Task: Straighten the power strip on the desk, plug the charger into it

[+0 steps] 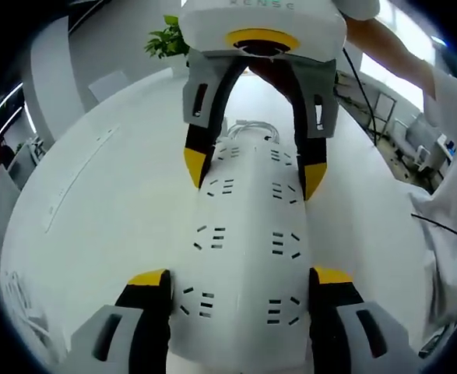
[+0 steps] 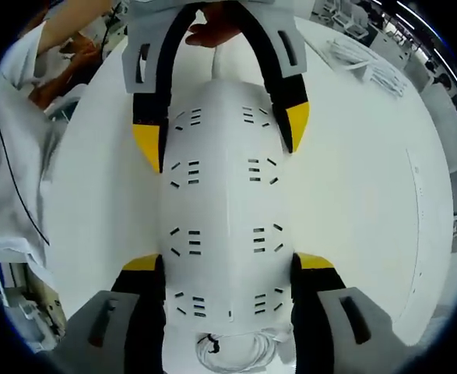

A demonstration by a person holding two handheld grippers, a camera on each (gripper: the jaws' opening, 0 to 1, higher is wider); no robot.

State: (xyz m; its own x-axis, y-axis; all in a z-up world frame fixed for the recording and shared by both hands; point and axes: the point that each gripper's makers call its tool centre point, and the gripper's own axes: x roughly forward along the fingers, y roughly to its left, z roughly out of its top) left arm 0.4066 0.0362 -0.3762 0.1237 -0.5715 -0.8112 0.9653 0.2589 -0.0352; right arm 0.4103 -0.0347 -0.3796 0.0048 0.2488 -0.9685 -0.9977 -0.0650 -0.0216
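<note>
One power strip [image 1: 244, 257] on the desk [image 1: 111, 202], its outlets in two rows. Your left gripper [image 1: 240, 290] clamps one end and your right gripper [image 2: 228, 269] the other, jaws pressed on both long sides. Its long axis runs straight from one gripper to the other. One coiled white cable [image 2: 236, 349] sits at the right gripper's end. Bare desk lies on both sides. One potted plant [image 1: 168, 39] stands beyond the far desk edge.
</note>
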